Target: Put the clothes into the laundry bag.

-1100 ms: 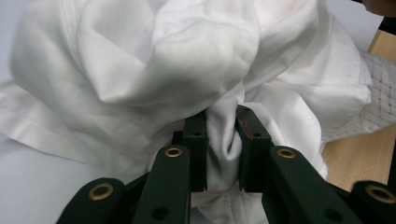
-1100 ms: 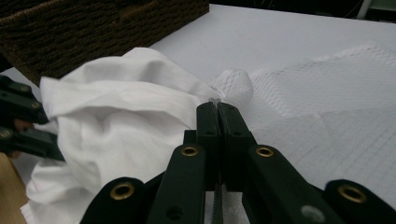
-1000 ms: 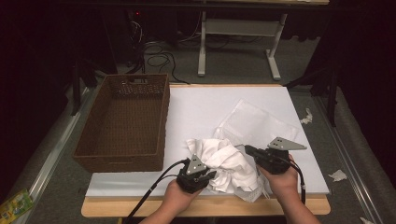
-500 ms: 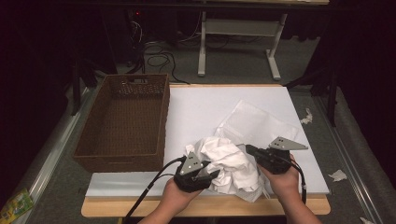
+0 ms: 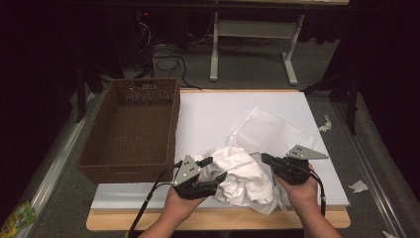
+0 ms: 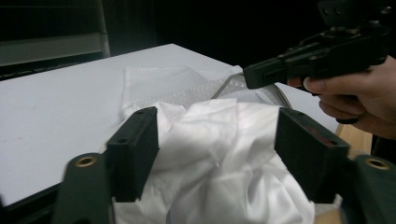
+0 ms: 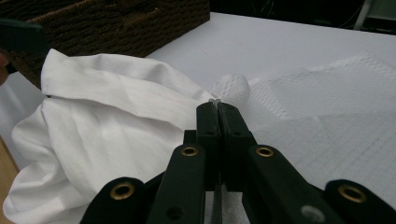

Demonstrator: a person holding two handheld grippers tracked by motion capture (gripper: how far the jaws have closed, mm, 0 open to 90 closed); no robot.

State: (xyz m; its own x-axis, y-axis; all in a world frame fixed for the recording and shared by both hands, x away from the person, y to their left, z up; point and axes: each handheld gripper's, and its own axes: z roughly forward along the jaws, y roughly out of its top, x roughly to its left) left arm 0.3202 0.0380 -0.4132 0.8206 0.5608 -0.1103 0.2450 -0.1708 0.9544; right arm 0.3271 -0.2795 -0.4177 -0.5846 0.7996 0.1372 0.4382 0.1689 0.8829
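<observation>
A crumpled white cloth (image 5: 242,176) lies at the table's front edge, partly on a clear textured plastic bag (image 5: 272,131). My left gripper (image 5: 215,168) is at the cloth's left side. Its jaws have just been opening and now stand open, with the cloth (image 6: 219,154) bulging between them. My right gripper (image 5: 265,158) is at the cloth's right side, shut on the bag's clear edge. That edge (image 6: 275,93) curves up in the left gripper view under the right gripper (image 6: 250,77). In the right gripper view the closed jaws (image 7: 217,109) pinch a thin clear bit at their tips.
A brown wicker basket (image 5: 171,124) stands empty on the left of the white table (image 5: 213,114). A wooden strip runs along the table's front. Scraps of paper lie on the floor to the right, and cables and a desk frame are behind the table.
The left gripper has lifted a little and its jaws have spread apart off the cloth. The right gripper has stayed where it was, still shut.
</observation>
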